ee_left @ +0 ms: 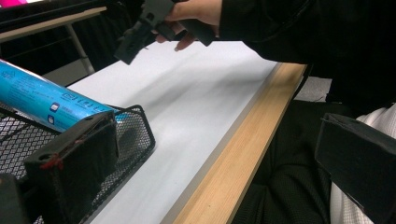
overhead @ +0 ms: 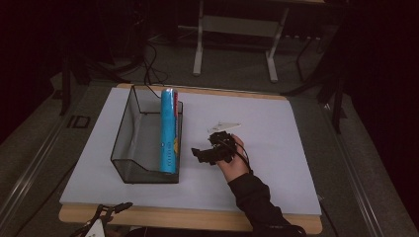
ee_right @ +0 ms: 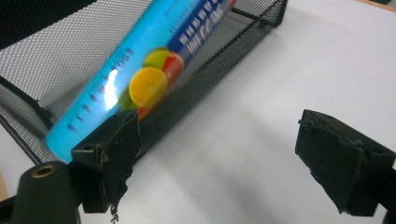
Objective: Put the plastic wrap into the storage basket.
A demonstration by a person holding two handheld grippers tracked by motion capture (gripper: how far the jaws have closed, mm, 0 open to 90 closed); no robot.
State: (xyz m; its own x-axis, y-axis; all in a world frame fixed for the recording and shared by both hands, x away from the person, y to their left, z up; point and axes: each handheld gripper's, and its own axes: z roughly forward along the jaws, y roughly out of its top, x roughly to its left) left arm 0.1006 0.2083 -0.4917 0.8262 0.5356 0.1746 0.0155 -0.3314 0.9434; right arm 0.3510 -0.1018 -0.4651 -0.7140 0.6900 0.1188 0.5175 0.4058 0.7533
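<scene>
Blue tube (overhead: 169, 131) is seen lying lengthwise along the right wall of a black mesh basket (overhead: 129, 129) on the white table (overhead: 276, 133). Just beside the basket, the right gripper (overhead: 201, 154) is held with jaws spread wide, nothing gripped. The left gripper (overhead: 111, 211), at the table's near edge, is likewise spread wide and empty.

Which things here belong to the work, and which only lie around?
Part of the work:
blue tube, lying in the basket
black mesh basket
right gripper, open, beside the basket
left gripper, open, at the table's near edge

Lying about:
white paper scrap
</scene>
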